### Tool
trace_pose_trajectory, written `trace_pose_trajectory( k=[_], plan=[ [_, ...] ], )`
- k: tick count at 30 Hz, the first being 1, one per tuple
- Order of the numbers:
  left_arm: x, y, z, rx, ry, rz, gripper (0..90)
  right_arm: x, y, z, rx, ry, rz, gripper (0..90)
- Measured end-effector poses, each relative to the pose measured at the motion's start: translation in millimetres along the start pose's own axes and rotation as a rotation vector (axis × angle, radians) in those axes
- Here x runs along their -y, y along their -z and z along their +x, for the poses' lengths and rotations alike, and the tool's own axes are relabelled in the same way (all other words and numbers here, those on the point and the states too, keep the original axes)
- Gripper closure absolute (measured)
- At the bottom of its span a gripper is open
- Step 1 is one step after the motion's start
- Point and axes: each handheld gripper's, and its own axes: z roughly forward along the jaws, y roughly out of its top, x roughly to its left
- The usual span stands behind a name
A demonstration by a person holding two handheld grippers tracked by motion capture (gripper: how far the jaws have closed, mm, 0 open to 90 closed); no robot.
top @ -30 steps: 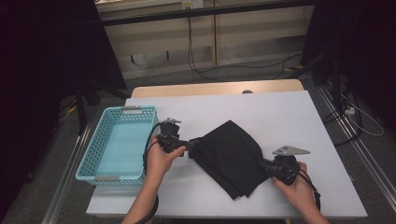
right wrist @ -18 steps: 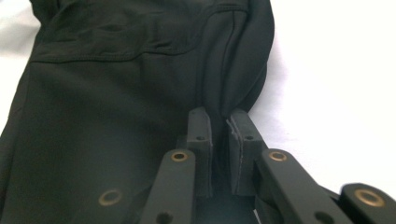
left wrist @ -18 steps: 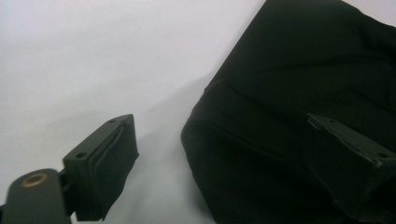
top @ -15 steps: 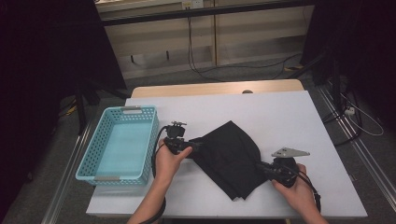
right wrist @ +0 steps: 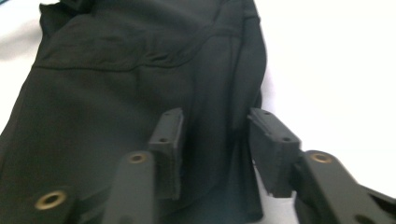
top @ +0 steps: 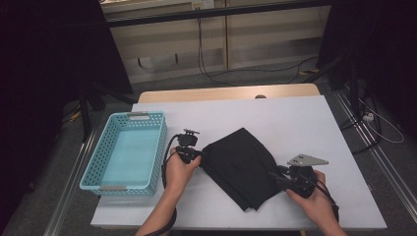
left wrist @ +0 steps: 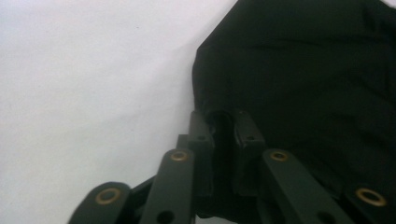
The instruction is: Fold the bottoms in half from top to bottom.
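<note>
A black cloth (top: 241,167) lies folded on the white table (top: 295,118), between my two grippers. My left gripper (top: 202,154) is at the cloth's left edge; its jaws have just been closing. In the left gripper view the left gripper (left wrist: 224,123) pinches a fold of the cloth (left wrist: 303,70) between nearly touching pads. At the cloth's right edge, my right gripper (top: 276,177) has just been opening its jaws. The right gripper view shows the right gripper (right wrist: 217,140) with pads apart, the cloth (right wrist: 116,84) lying loose between them.
A light blue plastic basket (top: 93,162) stands empty on the table's left side, close to my left hand. Bare white tabletop stretches behind the cloth and to its right. Cables trail on the floor beyond the table's far edge.
My left gripper has slid right onto the cloth's left edge and closed on it. The right gripper's jaws have spread, letting go of the cloth's right edge.
</note>
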Motion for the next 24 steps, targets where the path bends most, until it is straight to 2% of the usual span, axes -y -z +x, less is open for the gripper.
trace_pose_trajectory(
  k=[1,2,3,4,6,7,9,11,14,15,17,19,22,24],
  plan=[
    [-2.6,2.1,4.8,0.001,0.004,-0.002,82.4,-1.4,1.6,-0.8,0.007,-0.005,-0.019,45.7],
    [-2.6,2.1,4.8,0.001,0.004,-0.002,82.4,-1.4,1.6,-0.8,0.007,-0.005,-0.019,45.7],
    [-7.1,5.4,10.4,0.003,0.011,-0.007,82.5,-2.7,2.5,-1.3,0.009,-0.009,-0.036,42.1],
    [-7.1,5.4,10.4,0.003,0.011,-0.007,82.5,-2.7,2.5,-1.3,0.009,-0.009,-0.036,42.1],
    [-12.6,8.1,14.9,-0.001,0.003,-0.012,82.6,-4.7,2.4,-0.1,0.011,-0.023,-0.043,35.5],
    [-16.0,8.9,17.1,-0.009,0.0,-0.009,82.6,-4.7,2.4,-0.1,0.011,-0.023,-0.043,35.5],
    [-26.9,10.3,23.3,-0.023,-0.007,-0.01,82.5,-7.4,-0.9,4.4,0.013,-0.043,-0.043,30.1],
    [-30.5,8.4,25.9,-0.02,-0.009,0.012,82.3,-9.6,-5.1,7.9,0.027,-0.05,-0.037,29.4],
    [-31.6,5.6,27.5,-0.024,-0.013,0.018,82.0,-11.4,-11.9,11.8,0.029,-0.052,-0.034,28.9],
    [-30.7,3.4,28.1,-0.023,-0.005,0.03,82.0,-12.4,-20.2,15.2,0.048,-0.041,-0.013,28.8],
    [-30.1,3.0,28.1,-0.025,-0.009,0.029,82.0,-12.8,-24.7,16.6,0.046,-0.041,-0.005,28.7],
    [-29.3,3.2,27.4,-0.026,-0.002,0.028,82.0,-12.9,-33.6,17.9,0.073,-0.027,0.028,29.0],
    [-29.5,4.4,27.1,-0.024,0.002,0.031,81.8,-11.7,-36.2,16.4,0.052,-0.048,0.031,29.0],
    [-29.7,5.2,26.9,-0.025,-0.002,0.04,81.7,-10.6,-37.7,16.7,0.053,-0.054,0.028,28.6]
  ],
)
